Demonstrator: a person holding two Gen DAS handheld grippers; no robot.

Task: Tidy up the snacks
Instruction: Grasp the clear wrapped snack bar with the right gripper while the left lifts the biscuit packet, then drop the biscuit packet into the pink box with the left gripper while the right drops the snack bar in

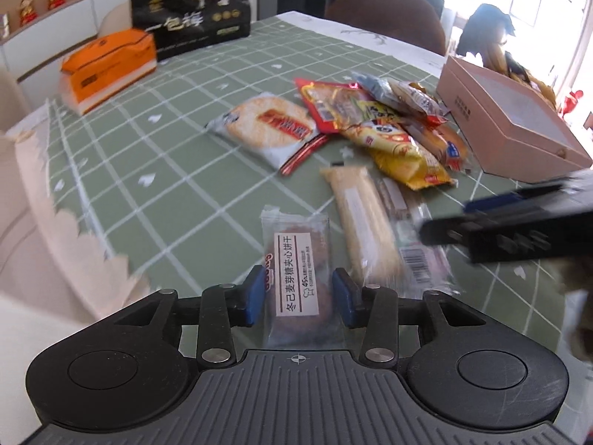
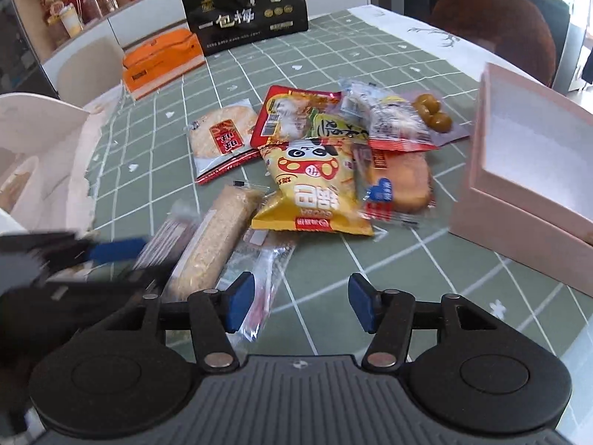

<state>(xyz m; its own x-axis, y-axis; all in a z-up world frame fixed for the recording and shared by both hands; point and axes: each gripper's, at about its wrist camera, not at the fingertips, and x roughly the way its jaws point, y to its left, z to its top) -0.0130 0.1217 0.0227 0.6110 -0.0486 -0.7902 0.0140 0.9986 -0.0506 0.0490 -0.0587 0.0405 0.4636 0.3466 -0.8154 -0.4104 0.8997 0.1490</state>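
Note:
Several snack packets lie on the green checked tablecloth [image 1: 178, 155]. My left gripper [image 1: 299, 292] is open with its blue pads either side of a clear biscuit packet [image 1: 296, 278], which lies flat between them; I see no contact. A long beige bar [image 1: 365, 226] lies just right of it, and also shows in the right wrist view [image 2: 215, 237]. My right gripper [image 2: 301, 302] is open and empty above bare cloth, beside a clear wrapper [image 2: 259, 282]. A yellow panda bag [image 2: 315, 189] lies ahead, and an open pink box [image 2: 530, 170] stands to the right.
A rice cracker pack [image 1: 267, 128], a red packet [image 1: 333, 105] and others are piled mid-table. An orange tissue pack [image 1: 111, 66] and a black bag [image 1: 192, 18] stand at the far left. A brown chair [image 1: 385, 15] is behind the table. The other gripper [image 1: 511, 226] crosses at right.

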